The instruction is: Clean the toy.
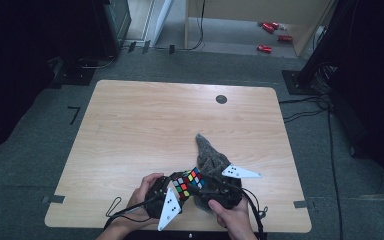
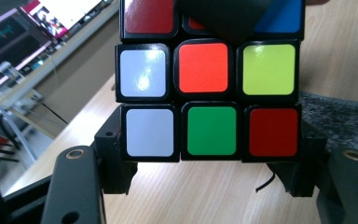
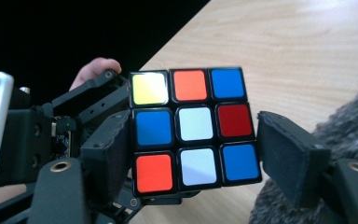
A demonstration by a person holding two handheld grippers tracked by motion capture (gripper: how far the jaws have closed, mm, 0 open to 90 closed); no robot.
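Left gripper (image 2: 209, 163): jaws drawn in against the bottom layer of a Rubik's cube (image 2: 209, 93), one pad on each side, cube pinched and held just above the table; in the high view this gripper (image 1: 172, 192) sits at about 6 o'clock on the tabletop, grey three-cornered plate uppermost, a hand (image 1: 142, 192) wrapped round its body. Right gripper (image 3: 191, 154): jaws bracket the same cube (image 3: 193, 128); the pad at 9 o'clock lies against the cube's side, the pad at 3 o'clock stands a narrow gap clear of it, so no firm pinch; in the high view it (image 1: 215, 187) sits just at 3 o'clock of the left one, held by the other hand (image 1: 232, 217). Cube, high view (image 1: 190, 181): between the two grippers, near the table's front edge, mixed red, orange, blue, white, yellow and green stickers. Grey fuzzy cloth (image 1: 210, 155): lying on the table at 1 o'clock of the cube, running under the right gripper. Wooden table (image 1: 145, 125): light grain, small dark round disc (image 1: 221, 99) at 12 o'clock near the far edge.
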